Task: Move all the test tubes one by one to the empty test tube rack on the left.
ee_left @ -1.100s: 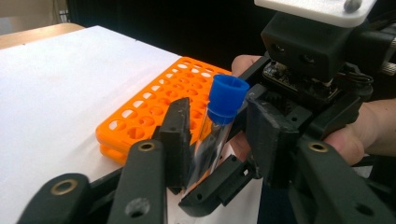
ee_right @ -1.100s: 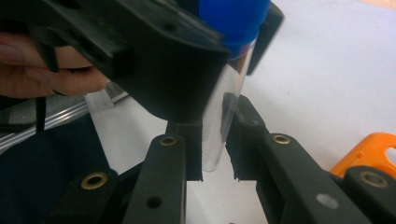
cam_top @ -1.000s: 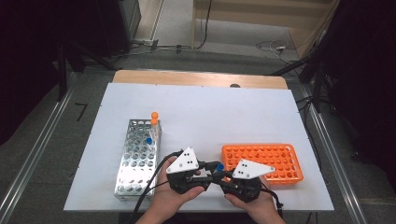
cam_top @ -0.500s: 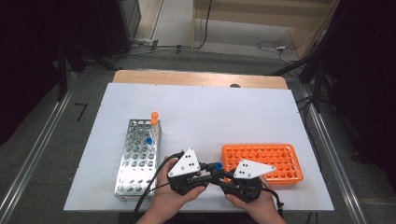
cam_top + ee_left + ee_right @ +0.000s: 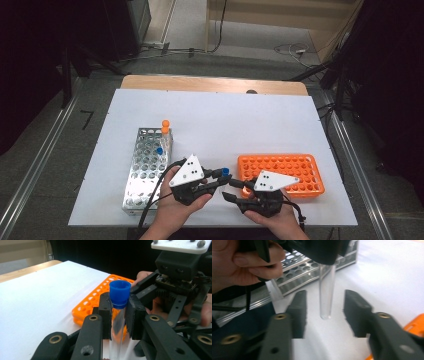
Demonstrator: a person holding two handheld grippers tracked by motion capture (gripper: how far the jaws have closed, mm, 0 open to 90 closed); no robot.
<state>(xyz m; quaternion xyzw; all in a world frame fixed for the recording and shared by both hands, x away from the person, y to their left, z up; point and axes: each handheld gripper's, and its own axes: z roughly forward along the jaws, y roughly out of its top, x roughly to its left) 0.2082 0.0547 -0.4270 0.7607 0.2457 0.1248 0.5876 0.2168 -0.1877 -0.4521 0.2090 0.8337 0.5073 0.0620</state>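
My two grippers are black, jointed frames — the left gripper (image 5: pixel 216 181) and the right gripper (image 5: pixel 235 191) each carry a pale three-cornered plate dotted with dark marks. Brass-coloured rivets sit at the linkage pivots, and the pads (image 5: pixel 300 308) are thick black blocks. Black cables trail back from both — my hands are bare, no sleeves.

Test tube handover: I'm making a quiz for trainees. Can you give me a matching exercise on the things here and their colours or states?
1. test tube cap
2. plastic rack
3. left tongs
4. right tongs

a. orange
b. open, either side of the tube's tip
c. blue
d. shut on the test tube

Pairs: 1-c, 2-a, 3-d, 4-b
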